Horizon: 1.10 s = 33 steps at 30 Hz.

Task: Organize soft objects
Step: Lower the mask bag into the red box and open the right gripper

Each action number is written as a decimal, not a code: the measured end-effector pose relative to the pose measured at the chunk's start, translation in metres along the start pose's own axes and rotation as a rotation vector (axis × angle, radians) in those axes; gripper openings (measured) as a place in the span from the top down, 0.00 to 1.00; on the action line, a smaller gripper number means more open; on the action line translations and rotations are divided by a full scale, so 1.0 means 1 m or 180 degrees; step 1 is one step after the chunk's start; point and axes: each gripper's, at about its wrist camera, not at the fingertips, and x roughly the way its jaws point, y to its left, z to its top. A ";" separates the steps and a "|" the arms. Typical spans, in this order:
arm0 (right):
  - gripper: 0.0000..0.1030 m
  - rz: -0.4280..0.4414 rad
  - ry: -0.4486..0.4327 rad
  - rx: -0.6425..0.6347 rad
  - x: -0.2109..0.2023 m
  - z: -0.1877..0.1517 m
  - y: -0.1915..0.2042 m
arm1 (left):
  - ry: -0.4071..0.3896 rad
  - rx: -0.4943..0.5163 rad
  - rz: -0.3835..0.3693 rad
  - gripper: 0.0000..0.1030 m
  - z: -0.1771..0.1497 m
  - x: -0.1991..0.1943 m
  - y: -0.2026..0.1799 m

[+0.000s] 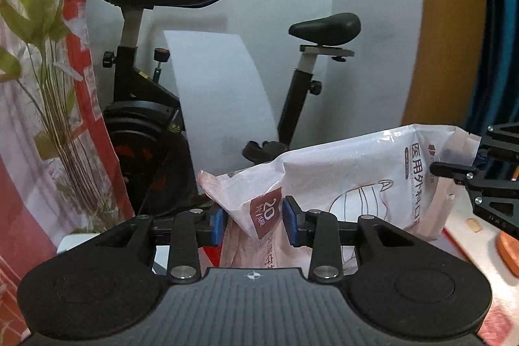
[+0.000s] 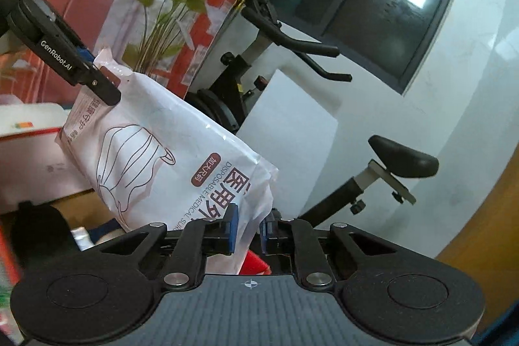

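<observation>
Mask pack (image 2: 181, 151) reading "DISPOSABLE MEDICAL", gripper (image 2: 107, 86) marked "GenRobot.AI"

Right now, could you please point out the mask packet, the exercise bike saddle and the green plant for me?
mask packet (image 2: 168, 151): right wrist view, on its printed front face.
exercise bike saddle (image 1: 324, 28): left wrist view, on the black seat top.
green plant (image 1: 42, 21): left wrist view, on its leaves.

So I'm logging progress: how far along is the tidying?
Nothing looks put away yet. In hand: the mask pack hangs in the air, the left gripper and right gripper each pinching an end. Left: setting it down somewhere; no destination shows.
</observation>
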 end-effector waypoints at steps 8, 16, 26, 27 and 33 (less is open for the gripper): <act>0.89 -0.0165 -0.0039 -0.0080 0.053 -0.018 0.009 | 0.0069 0.0401 0.0036 0.64 -0.010 0.040 -0.003; 0.89 -0.0095 0.0143 -0.0176 0.075 -0.040 0.023 | 0.0240 0.0824 0.0215 0.64 -0.016 0.062 -0.016; 0.89 0.0005 0.0389 -0.0228 0.080 -0.048 0.028 | 0.0449 0.0475 -0.0180 0.63 -0.008 0.052 0.017; 0.89 0.0017 0.0411 -0.0212 0.081 -0.049 0.028 | 0.0450 0.0462 -0.0177 0.66 -0.009 0.050 0.019; 0.89 0.0098 0.0522 -0.0066 0.083 -0.048 0.028 | 0.0501 0.0381 -0.0138 0.79 -0.008 0.052 0.020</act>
